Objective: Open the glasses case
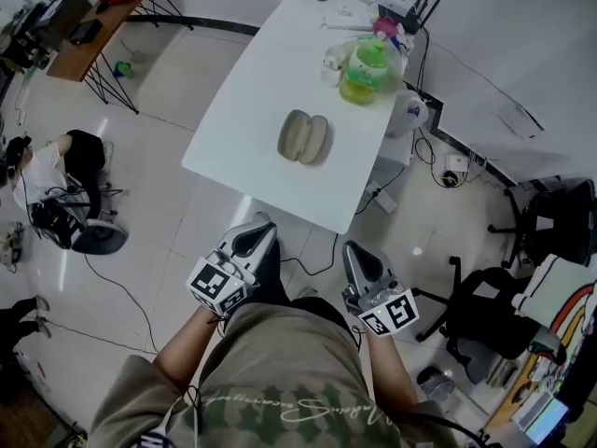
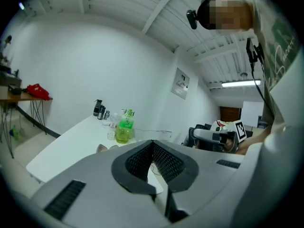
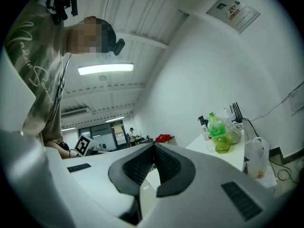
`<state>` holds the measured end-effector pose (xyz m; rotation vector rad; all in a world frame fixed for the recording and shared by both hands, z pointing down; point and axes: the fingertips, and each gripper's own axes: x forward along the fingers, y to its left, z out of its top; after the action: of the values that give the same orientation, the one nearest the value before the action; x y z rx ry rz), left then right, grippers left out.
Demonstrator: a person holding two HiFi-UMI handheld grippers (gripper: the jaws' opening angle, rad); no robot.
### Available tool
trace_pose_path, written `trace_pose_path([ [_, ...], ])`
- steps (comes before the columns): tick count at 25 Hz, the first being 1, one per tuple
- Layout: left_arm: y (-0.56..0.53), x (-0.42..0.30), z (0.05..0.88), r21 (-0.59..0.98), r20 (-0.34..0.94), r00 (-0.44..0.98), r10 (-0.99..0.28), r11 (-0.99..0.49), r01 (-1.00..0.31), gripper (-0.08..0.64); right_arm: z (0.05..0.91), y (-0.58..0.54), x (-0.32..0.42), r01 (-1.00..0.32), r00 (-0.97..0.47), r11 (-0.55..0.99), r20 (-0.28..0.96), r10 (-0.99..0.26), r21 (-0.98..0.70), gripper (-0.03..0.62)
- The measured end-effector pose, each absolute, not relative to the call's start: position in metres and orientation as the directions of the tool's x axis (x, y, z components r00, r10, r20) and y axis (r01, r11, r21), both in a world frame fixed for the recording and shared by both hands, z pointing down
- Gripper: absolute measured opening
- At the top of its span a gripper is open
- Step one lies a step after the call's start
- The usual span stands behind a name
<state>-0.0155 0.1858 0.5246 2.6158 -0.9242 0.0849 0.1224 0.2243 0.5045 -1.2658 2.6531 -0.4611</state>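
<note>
I have both tongs pulled in close to my body, well short of the white table (image 1: 244,110). The left gripper (image 1: 256,230) has its 2 jaws pressed together with nothing between them; in its own view the dark ribbed pads (image 2: 142,159) meet in a tight V and only the table edge shows past them. The right gripper (image 1: 354,250) is the same: jaws closed on each other and empty, its pads (image 3: 167,163) touching at the tip. The glasses case (image 1: 303,137) lies near the middle of the table, well apart from both grippers, and from my head view it looks spread open, 2 beige oval halves side by side. Further back on the table stands a green bottle (image 1: 366,68) among some clear plastic clutter, with a router (image 1: 409,1) at the far corner. A black office chair (image 1: 485,317) sits on the floor to my right.
</note>
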Motion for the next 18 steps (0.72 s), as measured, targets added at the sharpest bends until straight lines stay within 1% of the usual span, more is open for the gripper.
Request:
trace_pose_path([
  [3, 0.248, 0.002, 0.515, 0.282, 0.156, 0.746, -0.648, -0.695, -0.662, 0.005, 0.498, 0.275, 0.133, -0.714, -0.635, 0.604, -0.035, -0.772, -0.355, 0.008],
  [6, 0.291, 0.019, 0.502, 0.290, 0.139, 0.705, -0.695, -0.652, -0.700, 0.005, 0.484, 0.313, 0.141, -0.714, -0.633, 0.611, -0.056, -0.772, -0.342, 0.008],
  [11, 0.336, 0.041, 0.490, 0.266, 0.169, 0.737, -0.654, -0.690, -0.673, 0.005, 0.466, 0.354, 0.139, -0.744, -0.613, 0.599, -0.054, -0.788, -0.296, 0.008],
  [14, 0.348, 0.036, 0.487, 0.254, 0.165, 0.736, -0.657, -0.693, -0.675, 0.005, 0.456, 0.367, 0.130, -0.730, -0.622, 0.613, -0.080, -0.779, -0.302, 0.008],
  [18, 0.358, 0.022, 0.493, 0.258, 0.160, 0.735, -0.659, -0.691, -0.675, 0.005, 0.453, 0.375, 0.114, -0.712, -0.636, 0.625, -0.084, -0.767, -0.319, 0.008],
])
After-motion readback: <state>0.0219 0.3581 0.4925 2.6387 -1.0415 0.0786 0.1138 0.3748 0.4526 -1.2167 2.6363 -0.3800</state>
